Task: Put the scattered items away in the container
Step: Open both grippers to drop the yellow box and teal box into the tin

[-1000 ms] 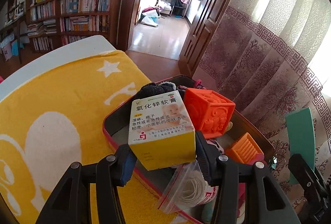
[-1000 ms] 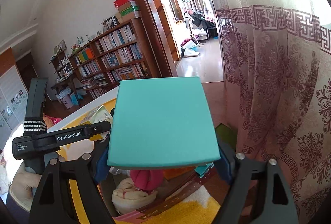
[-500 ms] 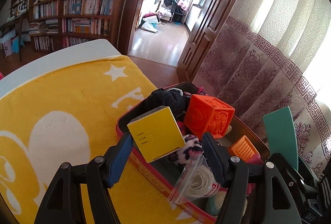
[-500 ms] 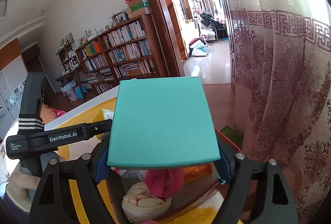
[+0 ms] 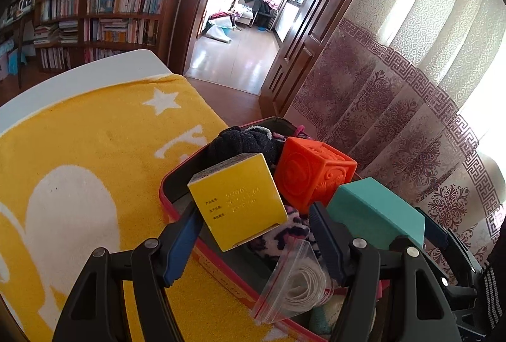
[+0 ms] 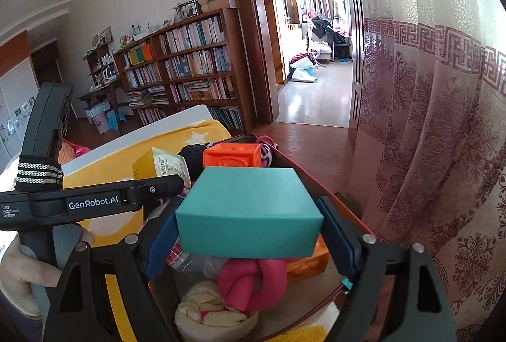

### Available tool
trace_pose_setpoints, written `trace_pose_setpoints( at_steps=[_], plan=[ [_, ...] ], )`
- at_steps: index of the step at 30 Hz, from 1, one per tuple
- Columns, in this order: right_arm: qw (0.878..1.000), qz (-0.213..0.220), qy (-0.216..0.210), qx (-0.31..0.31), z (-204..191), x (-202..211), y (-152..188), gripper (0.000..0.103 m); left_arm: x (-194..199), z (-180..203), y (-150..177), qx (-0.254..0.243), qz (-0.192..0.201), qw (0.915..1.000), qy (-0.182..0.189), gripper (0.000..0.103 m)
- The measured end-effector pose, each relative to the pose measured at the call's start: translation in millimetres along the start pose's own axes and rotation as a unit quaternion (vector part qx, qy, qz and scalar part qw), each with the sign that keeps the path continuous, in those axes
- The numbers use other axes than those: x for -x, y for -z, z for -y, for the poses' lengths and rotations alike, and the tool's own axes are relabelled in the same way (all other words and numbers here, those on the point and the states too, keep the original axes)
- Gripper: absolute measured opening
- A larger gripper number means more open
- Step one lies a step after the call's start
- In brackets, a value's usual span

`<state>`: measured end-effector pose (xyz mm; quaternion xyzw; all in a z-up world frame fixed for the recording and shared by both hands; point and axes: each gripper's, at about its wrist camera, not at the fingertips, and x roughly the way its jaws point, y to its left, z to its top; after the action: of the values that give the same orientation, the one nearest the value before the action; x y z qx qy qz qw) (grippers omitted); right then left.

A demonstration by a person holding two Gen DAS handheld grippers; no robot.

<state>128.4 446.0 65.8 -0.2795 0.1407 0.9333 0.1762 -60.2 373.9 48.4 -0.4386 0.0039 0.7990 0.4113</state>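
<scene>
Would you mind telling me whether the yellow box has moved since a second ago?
Yes: the yellow box has tipped forward out of the left tool against the tin's rim.

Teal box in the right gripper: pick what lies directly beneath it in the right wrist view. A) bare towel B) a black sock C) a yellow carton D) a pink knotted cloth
D: the pink knotted cloth sits in the container just under the teal box, which the right gripper holds between its pads.
</scene>
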Motion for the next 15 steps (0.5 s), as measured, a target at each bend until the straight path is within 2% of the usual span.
trace_pose_setpoints(
  at_steps=[7,15],
  plan=[
    [0.999,0.009,-0.012,-0.046,17,11,2,0.086,25,-8,0,0.015,0.042,0.9990,-0.005,0.071],
    [0.999,0.019,-0.018,-0.047,12,19,2,0.086,31,-17,4,0.032,0.046,0.9984,-0.012,0.071]
  ],
)
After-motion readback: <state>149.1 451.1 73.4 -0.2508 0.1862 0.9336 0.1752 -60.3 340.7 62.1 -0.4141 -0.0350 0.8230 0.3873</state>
